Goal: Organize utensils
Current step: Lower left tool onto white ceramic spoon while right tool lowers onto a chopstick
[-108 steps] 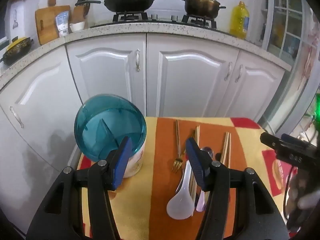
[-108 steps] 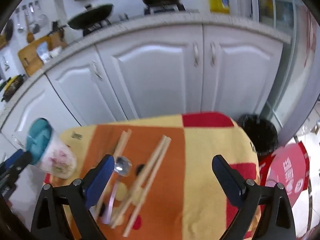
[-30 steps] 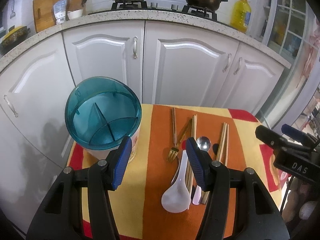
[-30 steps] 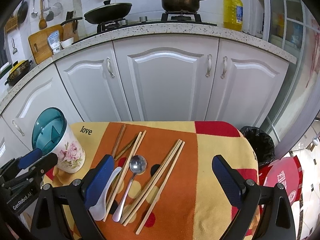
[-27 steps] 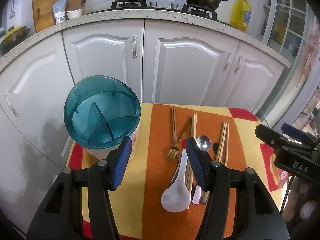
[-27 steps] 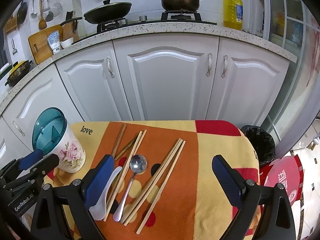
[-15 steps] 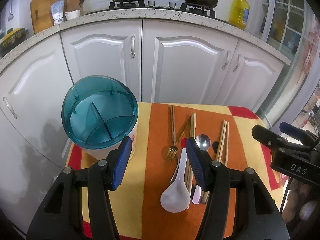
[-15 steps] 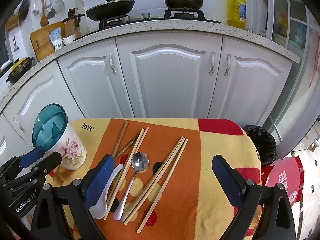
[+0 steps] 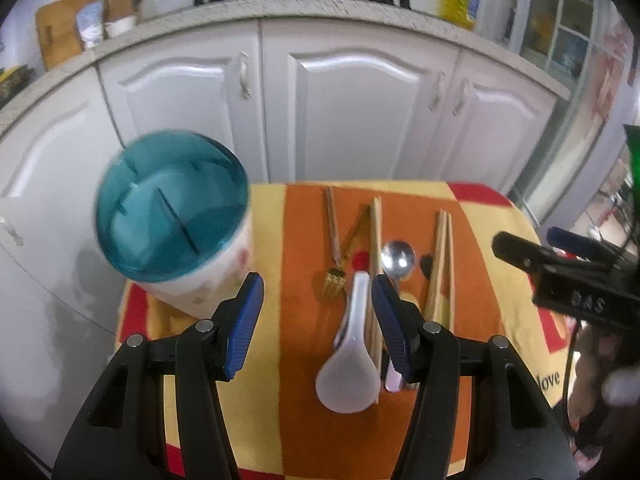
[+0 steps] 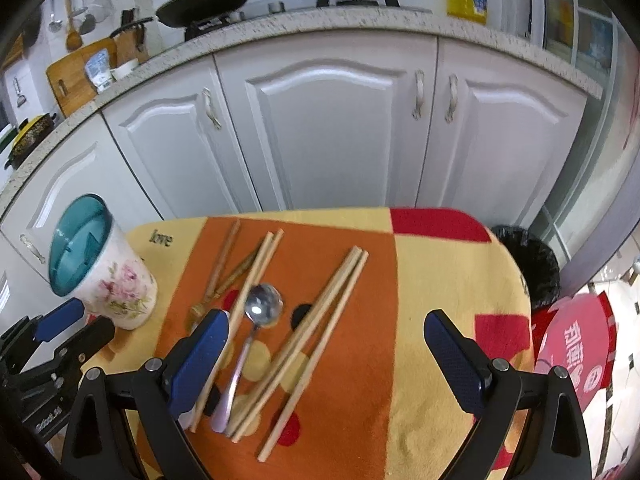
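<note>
Left fingers (image 9: 316, 320) parted, empty; right fingers (image 10: 326, 354) wide, empty.

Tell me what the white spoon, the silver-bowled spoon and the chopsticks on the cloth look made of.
White spoon: probably glazed ceramic or melamine; thick, opaque, soft sheen.
Silver-bowled spoon: polished metal bowl with a bright reflection; its pale lilac handle may be plastic or coated.
Chopsticks: likely bare wood or bamboo; matte, pale tan.

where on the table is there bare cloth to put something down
The widest free patch is the yellow cloth right of the chopsticks, toward the table's right edge. A narrower bare strip runs between the utensil holder and the fork. The middle is crowded: fork, white spoon, metal spoon and chopsticks lie close together.
</note>
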A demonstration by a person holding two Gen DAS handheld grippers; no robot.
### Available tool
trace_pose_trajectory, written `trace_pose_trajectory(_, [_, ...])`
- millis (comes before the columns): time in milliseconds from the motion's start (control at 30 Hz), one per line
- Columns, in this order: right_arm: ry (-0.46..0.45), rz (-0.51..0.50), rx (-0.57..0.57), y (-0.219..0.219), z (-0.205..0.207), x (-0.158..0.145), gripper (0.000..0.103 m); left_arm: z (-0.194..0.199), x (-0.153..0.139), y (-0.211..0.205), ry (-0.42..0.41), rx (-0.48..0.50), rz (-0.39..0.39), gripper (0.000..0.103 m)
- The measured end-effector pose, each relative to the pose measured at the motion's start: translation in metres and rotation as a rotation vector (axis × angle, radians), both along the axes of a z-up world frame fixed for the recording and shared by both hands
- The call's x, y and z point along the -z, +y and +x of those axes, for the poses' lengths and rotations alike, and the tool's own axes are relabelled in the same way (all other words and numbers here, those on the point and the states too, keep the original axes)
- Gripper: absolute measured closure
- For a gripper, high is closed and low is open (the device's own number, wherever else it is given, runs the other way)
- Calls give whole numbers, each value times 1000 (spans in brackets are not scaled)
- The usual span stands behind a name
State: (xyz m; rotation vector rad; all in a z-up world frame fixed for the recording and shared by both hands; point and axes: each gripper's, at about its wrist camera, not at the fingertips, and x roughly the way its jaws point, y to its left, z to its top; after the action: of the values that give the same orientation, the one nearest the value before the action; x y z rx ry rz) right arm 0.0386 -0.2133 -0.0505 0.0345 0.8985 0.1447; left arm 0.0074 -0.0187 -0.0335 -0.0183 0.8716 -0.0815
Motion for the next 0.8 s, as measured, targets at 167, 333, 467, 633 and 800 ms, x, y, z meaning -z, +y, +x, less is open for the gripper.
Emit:
trace_pose_trajectory(167, [49, 33, -16, -11, 14, 25, 6, 7, 20, -20, 40, 109, 26, 57])
trace_pose_trajectory(333, [96, 85, -59, -13, 29, 40, 33, 34, 45, -39, 108, 196, 35, 77])
trace_pose_trajectory(467, [101, 91, -84, -11, 35, 47, 42, 49, 60, -45, 158, 215, 41, 80])
trace_pose_trajectory(633, [129, 106, -100, -11, 41, 56, 43, 64, 73, -50, 204, 237, 82, 82])
trace_pose_trajectory(800, [156, 118, -113, -9, 49, 65, 49, 75, 83, -43, 249, 210, 64, 82])
